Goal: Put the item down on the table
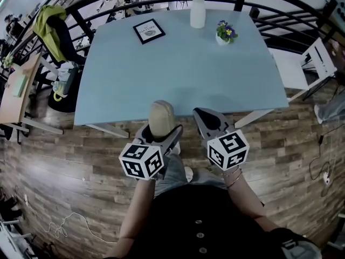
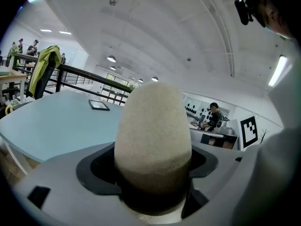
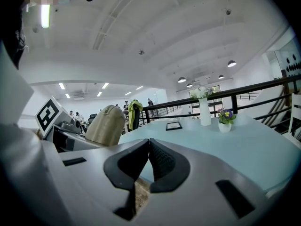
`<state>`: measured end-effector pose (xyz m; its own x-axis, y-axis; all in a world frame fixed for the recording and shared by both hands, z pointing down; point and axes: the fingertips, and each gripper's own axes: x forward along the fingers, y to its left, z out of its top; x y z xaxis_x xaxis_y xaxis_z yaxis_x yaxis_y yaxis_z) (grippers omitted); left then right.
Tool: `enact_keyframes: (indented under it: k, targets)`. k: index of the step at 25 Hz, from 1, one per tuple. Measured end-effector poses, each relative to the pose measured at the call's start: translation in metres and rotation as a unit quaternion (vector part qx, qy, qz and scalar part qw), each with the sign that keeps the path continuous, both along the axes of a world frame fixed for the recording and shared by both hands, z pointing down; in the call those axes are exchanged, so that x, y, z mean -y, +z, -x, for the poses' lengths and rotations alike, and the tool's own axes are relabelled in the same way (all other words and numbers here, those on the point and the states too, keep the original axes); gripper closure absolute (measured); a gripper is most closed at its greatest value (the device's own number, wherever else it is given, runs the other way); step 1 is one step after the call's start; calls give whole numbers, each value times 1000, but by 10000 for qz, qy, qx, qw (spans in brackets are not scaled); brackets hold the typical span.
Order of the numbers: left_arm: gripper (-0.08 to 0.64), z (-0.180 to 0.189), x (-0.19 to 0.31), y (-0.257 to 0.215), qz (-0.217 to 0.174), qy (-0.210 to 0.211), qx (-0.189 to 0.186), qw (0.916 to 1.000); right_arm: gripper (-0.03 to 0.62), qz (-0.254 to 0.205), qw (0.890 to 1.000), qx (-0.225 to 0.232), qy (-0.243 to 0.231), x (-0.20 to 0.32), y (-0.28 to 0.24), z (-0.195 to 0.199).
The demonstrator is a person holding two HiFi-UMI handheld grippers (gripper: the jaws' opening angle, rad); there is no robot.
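Note:
A beige, rounded pouch-like item (image 1: 161, 117) stands upright in my left gripper (image 1: 160, 132), whose jaws are shut on its lower part. In the left gripper view the item (image 2: 153, 135) fills the middle, wedged between the dark pads. It hangs just over the near edge of the light blue table (image 1: 183, 74). My right gripper (image 1: 210, 122) is beside it on the right, shut with nothing between its pads (image 3: 149, 164). From the right gripper view the item (image 3: 106, 125) shows at the left.
On the table's far side stand a black-framed card (image 1: 149, 31), a white vase (image 1: 198, 12) with flowers and a small potted purple plant (image 1: 226, 32). A chair with a green jacket (image 1: 51, 26) is at the left, a white chair (image 1: 315, 63) at the right, railings behind.

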<state>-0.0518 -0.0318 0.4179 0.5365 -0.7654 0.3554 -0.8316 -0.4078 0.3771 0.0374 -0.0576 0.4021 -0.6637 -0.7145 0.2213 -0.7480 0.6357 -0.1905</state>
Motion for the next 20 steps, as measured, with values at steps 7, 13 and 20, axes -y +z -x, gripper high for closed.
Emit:
enact_keyframes:
  k: [7, 13, 20]
  targets:
    - [162, -5, 60, 4, 18, 211, -41, 9998, 586, 80, 9997, -115, 213, 55, 8, -7]
    - [163, 2, 120, 7, 103, 397, -93, 9991, 586, 138, 9994, -189, 263, 110, 10, 9]
    - [163, 27, 186, 0, 79, 423, -80, 9990, 586, 162, 9991, -228, 331, 175, 6, 29]
